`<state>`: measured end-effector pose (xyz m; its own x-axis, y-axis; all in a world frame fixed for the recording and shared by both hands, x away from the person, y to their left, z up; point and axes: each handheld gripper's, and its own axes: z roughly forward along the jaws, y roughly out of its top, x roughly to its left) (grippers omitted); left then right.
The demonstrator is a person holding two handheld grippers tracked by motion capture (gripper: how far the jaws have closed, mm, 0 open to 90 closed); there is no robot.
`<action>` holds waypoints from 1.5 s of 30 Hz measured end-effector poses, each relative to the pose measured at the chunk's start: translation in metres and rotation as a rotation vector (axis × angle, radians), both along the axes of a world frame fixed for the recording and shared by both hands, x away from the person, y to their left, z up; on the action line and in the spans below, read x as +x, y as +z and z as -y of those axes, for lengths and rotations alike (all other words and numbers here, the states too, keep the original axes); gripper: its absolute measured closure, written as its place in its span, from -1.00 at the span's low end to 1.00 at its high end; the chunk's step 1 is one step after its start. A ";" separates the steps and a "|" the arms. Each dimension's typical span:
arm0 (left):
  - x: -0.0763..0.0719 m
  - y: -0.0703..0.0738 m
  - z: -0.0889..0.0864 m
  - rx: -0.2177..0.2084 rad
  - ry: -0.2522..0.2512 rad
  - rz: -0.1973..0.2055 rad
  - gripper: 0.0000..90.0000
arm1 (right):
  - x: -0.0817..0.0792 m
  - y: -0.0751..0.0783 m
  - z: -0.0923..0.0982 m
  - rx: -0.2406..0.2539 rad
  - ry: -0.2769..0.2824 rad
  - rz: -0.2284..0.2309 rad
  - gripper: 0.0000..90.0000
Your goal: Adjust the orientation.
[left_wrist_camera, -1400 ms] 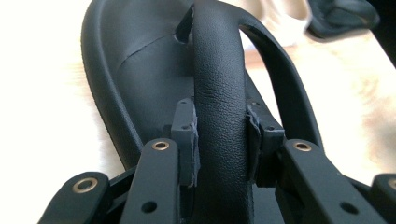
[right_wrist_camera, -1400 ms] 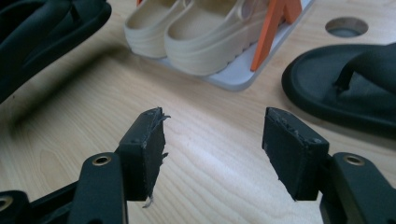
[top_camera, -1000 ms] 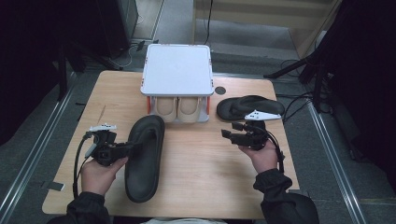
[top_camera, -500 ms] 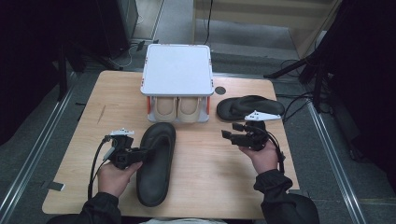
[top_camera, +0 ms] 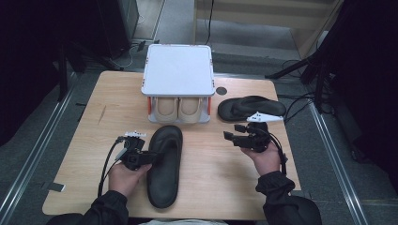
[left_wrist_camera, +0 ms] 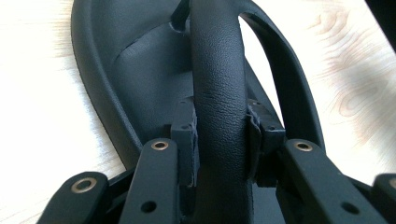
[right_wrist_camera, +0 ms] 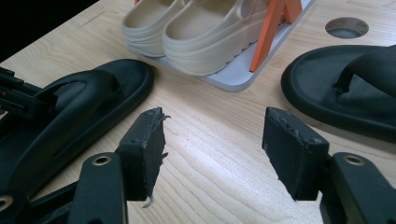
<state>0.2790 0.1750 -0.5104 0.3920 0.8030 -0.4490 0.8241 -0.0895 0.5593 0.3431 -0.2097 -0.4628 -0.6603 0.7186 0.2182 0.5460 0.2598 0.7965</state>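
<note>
left tongs (top_camera: 149, 157) are clamped on the strap of the black flip-flop (top_camera: 164, 164), both pads pressed against the sides of that fat strap (left_wrist_camera: 217, 93) when i look down the left gripper view. the sandal lies flat on the counter (top_camera: 94, 136) in front of me, toe end pointing away, just short of the little white shoe rack (top_camera: 177, 70). my left hand (top_camera: 123, 177) sits beside its heel half.

right tongs (top_camera: 237, 137) are wide apart with nothing between them, just bare wood showing past the pads (right_wrist_camera: 144, 149) in the right gripper view. they hang over the counter near the second flip-flop (top_camera: 251, 107), which lies on the far right part of the counter, sideways to me and apart from the tongs. right hand (top_camera: 265, 157) holds that gripper above the wood.

under the rack's white top there's a pair of beige clogs (top_camera: 179, 108) side by side on the lower tray, toes toward me, orange posts (right_wrist_camera: 271, 28) at the corners. the held flip-flop's toe is near the rack's front edge but i can't tell if it touches.
</note>
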 end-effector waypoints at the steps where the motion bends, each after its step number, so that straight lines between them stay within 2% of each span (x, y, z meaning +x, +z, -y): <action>1: 0.000 0.000 0.001 0.004 -0.006 -0.001 0.52 | 0.000 0.000 0.000 0.000 0.000 0.000 -0.12; 7: 0.000 0.000 0.002 0.027 -0.005 0.005 0.42 | -0.001 0.001 0.002 0.000 -0.008 0.002 -0.12; 8: -0.001 0.003 0.001 0.032 -0.004 0.027 0.34 | 0.000 0.001 0.003 0.003 -0.010 0.003 -0.12; 11: -0.001 0.010 -0.001 0.028 -0.006 0.036 0.21 | 0.000 0.001 0.004 0.001 -0.011 0.005 -0.12; 17: -0.004 0.023 -0.011 0.056 0.013 0.068 0.10 | 0.001 0.002 0.009 0.005 -0.028 0.010 -0.12; 20: -0.003 0.026 -0.015 0.061 0.013 0.069 0.05 | 0.001 0.002 0.012 0.010 -0.035 0.010 -0.11; 21: -0.001 0.027 -0.019 0.058 0.002 0.056 0.02 | 0.001 0.002 0.013 0.004 -0.039 0.012 -0.10; 25: 0.002 0.028 -0.024 0.040 -0.029 0.054 -0.02 | 0.001 0.002 0.014 0.004 -0.043 0.010 -0.10; 29: 0.003 0.028 -0.028 0.054 -0.036 0.059 -0.04 | 0.001 0.002 0.017 -0.003 -0.050 0.010 -0.09; 40: 0.008 0.028 -0.045 0.064 -0.014 0.079 -0.08 | 0.013 0.000 0.039 -0.006 -0.101 -0.003 0.14; 41: 0.008 0.029 -0.048 0.064 -0.010 0.079 -0.08 | 0.016 0.000 0.042 -0.012 -0.109 0.000 0.23; 45: 0.008 0.028 -0.051 0.062 -0.004 0.083 -0.09 | 0.025 -0.002 0.048 -0.012 -0.136 -0.004 0.33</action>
<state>0.2867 0.2263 -0.4822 0.4287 0.8268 -0.3642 0.7748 -0.1292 0.6188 0.3679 -0.2578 -0.4646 -0.5553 0.8044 0.2110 0.5800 0.1928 0.7915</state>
